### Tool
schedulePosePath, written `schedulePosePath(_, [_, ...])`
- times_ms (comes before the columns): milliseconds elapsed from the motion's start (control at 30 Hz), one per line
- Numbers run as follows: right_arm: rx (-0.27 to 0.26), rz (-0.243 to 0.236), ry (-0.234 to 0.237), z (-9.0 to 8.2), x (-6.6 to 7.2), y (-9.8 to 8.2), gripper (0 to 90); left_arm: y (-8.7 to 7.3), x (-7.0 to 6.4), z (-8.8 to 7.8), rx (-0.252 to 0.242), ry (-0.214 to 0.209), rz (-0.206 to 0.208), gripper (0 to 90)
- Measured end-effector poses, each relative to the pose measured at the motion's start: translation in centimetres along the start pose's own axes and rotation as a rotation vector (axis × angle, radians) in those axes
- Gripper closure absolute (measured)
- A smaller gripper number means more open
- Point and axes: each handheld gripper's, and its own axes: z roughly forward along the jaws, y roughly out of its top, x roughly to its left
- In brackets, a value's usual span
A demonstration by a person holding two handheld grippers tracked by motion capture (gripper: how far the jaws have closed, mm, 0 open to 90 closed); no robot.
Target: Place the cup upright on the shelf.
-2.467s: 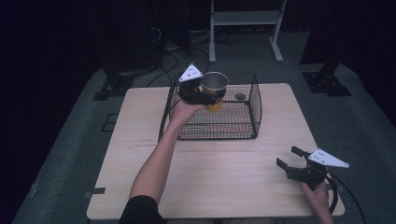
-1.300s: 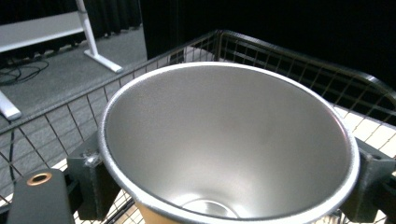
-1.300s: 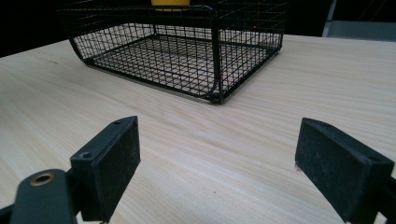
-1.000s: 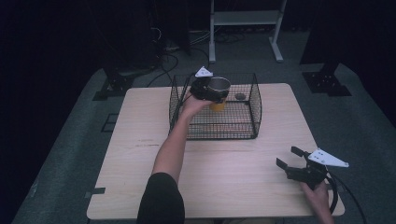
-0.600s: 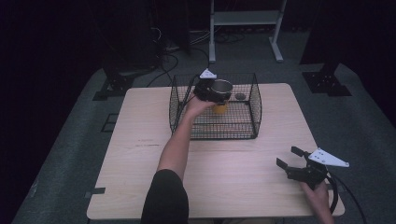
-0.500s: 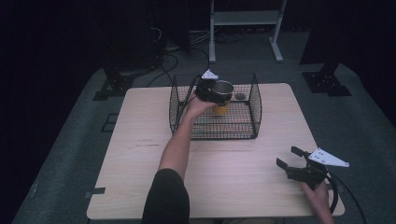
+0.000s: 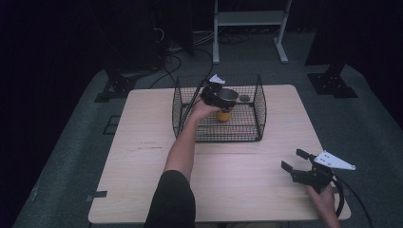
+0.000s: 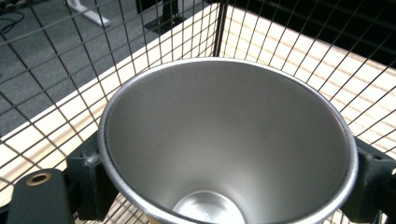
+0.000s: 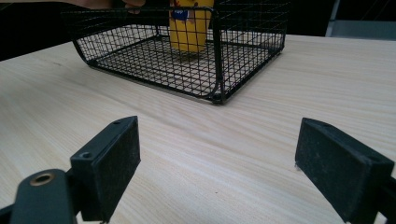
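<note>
The left gripper (image 7: 219,96) pinches a steel cup (image 7: 228,94) by its sides, mouth up, above the wire basket (image 7: 259,124) near the tabletop's far edge, probably to lower it beside the yellow container (image 7: 223,115). The right gripper (image 7: 298,164) rests spread near the front right corner, out of the way.

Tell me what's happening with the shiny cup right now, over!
Left hand-held gripper shut on metal cup, inside wire basket. Right hand-held gripper open, empty, over table. Yellow container beneath cup.
</note>
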Motion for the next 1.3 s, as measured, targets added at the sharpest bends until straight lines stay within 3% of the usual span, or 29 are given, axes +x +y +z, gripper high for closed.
schedulePosePath(300, [-0.001,0.002,0.001,-0.02,-0.03,-0.01,13.0,-0.23,-0.03,0.18,0.039,-0.007,0.013,12.4])
schedulePosePath(633, [-0.001,0.006,0.003,-0.03,-0.07,-0.01,13.0,-0.42,0.33,-0.02,0.048,-0.017,0.010,12.4])
schedulePosePath(833, [-0.001,0.005,0.003,-0.04,-0.05,-0.01,13.0,-0.65,0.14,0.09,0.090,-0.006,0.037,12.1])
schedulePosePath(1300, [-0.003,0.006,0.004,-0.04,-0.10,-0.01,13.0,-0.54,0.19,-0.29,0.073,-0.010,0.038,7.0])
